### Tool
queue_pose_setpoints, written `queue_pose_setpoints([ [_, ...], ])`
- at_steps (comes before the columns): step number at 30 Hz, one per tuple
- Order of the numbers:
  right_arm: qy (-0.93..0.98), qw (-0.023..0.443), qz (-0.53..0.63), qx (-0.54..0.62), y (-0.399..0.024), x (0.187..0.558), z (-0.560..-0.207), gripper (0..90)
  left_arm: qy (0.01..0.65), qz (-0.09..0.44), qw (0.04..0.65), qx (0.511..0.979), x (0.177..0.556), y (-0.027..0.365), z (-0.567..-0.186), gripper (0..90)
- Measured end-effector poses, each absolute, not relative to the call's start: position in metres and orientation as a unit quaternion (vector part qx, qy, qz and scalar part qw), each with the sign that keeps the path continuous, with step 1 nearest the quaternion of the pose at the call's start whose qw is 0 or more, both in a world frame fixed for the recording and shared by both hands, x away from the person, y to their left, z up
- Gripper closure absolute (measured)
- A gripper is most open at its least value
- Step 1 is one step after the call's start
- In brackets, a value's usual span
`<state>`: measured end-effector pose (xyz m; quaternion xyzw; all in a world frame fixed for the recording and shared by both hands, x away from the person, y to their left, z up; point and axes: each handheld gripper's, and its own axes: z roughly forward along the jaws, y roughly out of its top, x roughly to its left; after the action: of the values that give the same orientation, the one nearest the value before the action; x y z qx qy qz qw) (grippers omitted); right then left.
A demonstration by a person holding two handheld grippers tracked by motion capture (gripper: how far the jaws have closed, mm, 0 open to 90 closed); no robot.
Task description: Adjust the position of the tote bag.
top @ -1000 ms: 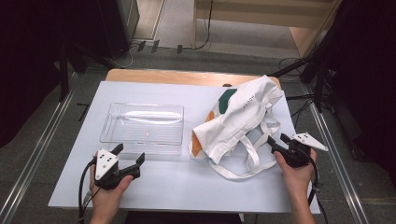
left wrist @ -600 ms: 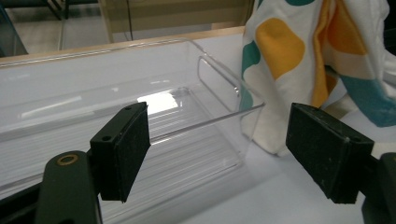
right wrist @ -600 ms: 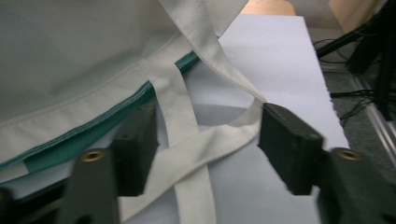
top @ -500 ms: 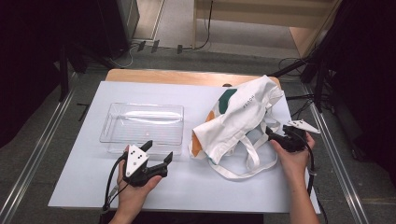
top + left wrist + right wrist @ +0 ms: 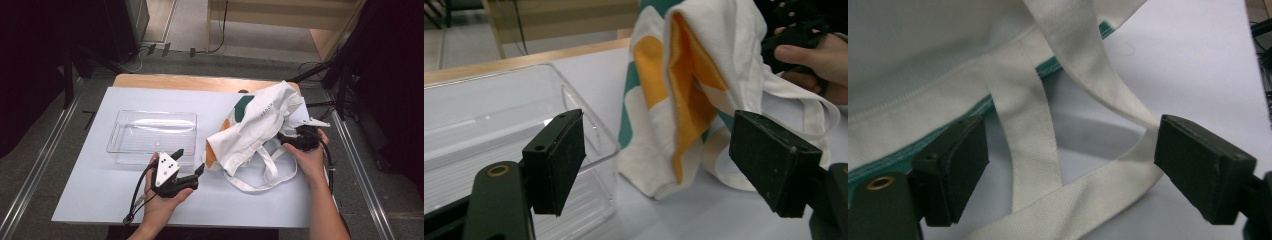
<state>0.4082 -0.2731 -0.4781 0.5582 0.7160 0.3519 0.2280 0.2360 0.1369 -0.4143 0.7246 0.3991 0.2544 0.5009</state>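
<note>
Clear plastic first: on the left of my white table (image 5: 90,200) sits a transparent tray (image 5: 152,137), and from the high view I see nothing in it. Just in front of its near right corner I have my left gripper (image 5: 189,161), its jaws spread wide with nothing between them; in the left gripper view (image 5: 656,160) they frame the near end of the bag, with the tray's corner by the left jaw. To the right of the tray lies the white canvas tote bag (image 5: 255,125), crumpled on its side, with teal and orange patches on the cloth and an orange lining showing at its open mouth (image 5: 684,100). Its white handle straps (image 5: 267,172) loop out over the table toward me. Further right, my right gripper (image 5: 282,140) is tucked against the bag's right edge. Its jaws have just been opening and now stand wide apart; in the right gripper view (image 5: 1068,170) the straps (image 5: 1033,145) lie loose between the pads, and neither pad is pressing on the cloth, though the right pad sits just beside one strap.
</note>
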Motion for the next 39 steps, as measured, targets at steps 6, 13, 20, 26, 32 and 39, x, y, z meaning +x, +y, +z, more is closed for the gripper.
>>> queue_pose_setpoints([
  [6,0.728,0.226,0.334,0.554,-0.267,0.408,-0.483,51.7,0.378,0.244,0.51,0.733,0.237,0.119,-0.416,29.2],
  [13,0.74,0.226,0.33,0.541,-0.256,0.403,-0.483,78.6,0.383,0.246,0.504,0.734,0.244,0.103,-0.418,30.6],
  [20,0.711,0.238,0.367,0.55,-0.257,0.377,-0.481,90.0,0.393,0.235,0.491,0.741,0.255,0.09,-0.419,36.0],
  [26,0.702,0.249,0.38,0.548,-0.267,0.352,-0.479,90.0,0.401,0.226,0.484,0.745,0.264,0.086,-0.417,45.4],
  [32,0.7,0.26,0.391,0.538,-0.268,0.324,-0.478,90.0,0.411,0.219,0.488,0.739,0.27,0.086,-0.417,65.4],
  [39,0.709,0.272,0.411,0.504,-0.263,0.283,-0.46,90.0,0.418,0.201,0.501,0.731,0.275,0.09,-0.413,78.9],
])
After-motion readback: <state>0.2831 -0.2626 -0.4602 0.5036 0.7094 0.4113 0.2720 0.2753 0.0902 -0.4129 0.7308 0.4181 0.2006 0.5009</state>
